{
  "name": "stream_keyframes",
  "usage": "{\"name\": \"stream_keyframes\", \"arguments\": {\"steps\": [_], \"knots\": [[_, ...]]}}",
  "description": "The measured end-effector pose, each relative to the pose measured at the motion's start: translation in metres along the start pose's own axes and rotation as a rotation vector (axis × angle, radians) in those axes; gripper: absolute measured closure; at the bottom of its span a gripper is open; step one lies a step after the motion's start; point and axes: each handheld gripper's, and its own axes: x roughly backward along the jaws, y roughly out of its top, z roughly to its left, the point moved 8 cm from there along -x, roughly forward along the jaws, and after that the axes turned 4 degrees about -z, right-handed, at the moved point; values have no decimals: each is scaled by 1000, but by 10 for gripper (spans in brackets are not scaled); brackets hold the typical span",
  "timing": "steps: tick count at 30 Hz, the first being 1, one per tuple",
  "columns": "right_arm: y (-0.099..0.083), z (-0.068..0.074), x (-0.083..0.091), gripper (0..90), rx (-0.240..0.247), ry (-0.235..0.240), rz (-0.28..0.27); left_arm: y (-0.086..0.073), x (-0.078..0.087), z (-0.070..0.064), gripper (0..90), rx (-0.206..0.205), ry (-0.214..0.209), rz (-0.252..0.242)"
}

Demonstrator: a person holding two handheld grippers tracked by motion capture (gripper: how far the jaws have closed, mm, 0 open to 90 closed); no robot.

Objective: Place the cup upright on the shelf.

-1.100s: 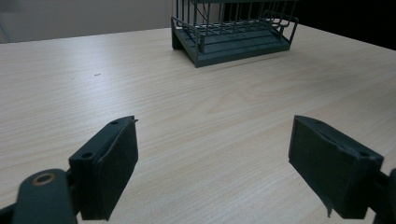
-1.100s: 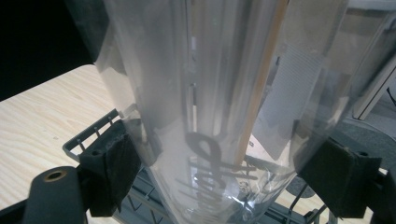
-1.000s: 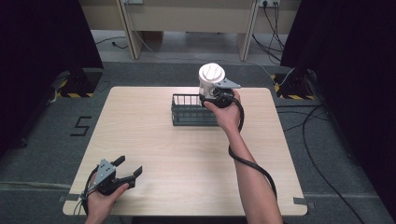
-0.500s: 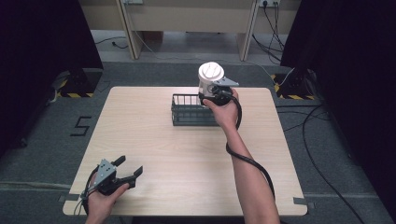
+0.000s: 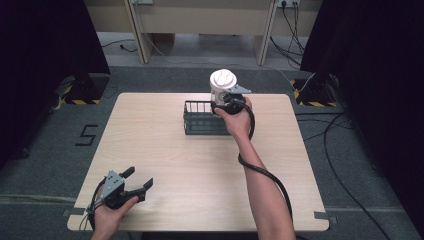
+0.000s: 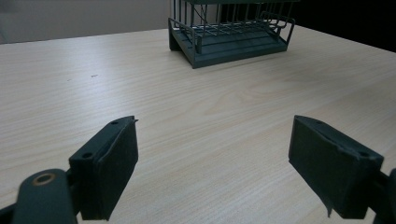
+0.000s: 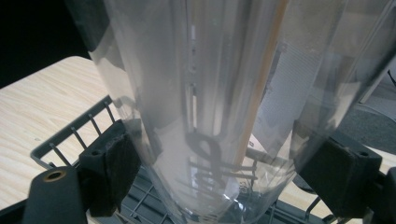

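A clear plastic container (image 7: 219, 93) with a white lid (image 5: 223, 80) stands upright between the jaws of my right gripper (image 7: 224, 172), which is shut on its lower part. In the high view the right gripper (image 5: 226, 101) holds it over the right end of a dark wire rack (image 5: 199, 121) at the table's far middle. The container's base hangs low over the rack's wires (image 7: 70, 135); I cannot tell if it touches them. My left gripper (image 5: 139, 178) rests near the front left edge, open with nothing between its jaws (image 6: 215, 172), and faces the rack (image 6: 233, 42).
The light wooden table (image 5: 165, 165) is bare between the two grippers. The right gripper's black cable (image 5: 260, 172) trails along the forearm. Dark curtains stand on both sides, and floor cables (image 5: 345, 130) lie to the right of the table.
The right gripper has drifted slightly left over the rack with the container in it. The left gripper has not moved.
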Motion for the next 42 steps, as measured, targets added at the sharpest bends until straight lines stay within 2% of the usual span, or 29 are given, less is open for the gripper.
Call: {"name": "stream_keyframes", "arguments": {"steps": [25,42], "knots": [[-32,2,-20,186,7,-28,75,0,0,-1,151,1,-5,-1],[-35,3,-22,183,-5,-30,65,0,0,-2,151,-1,-9,0]]}}
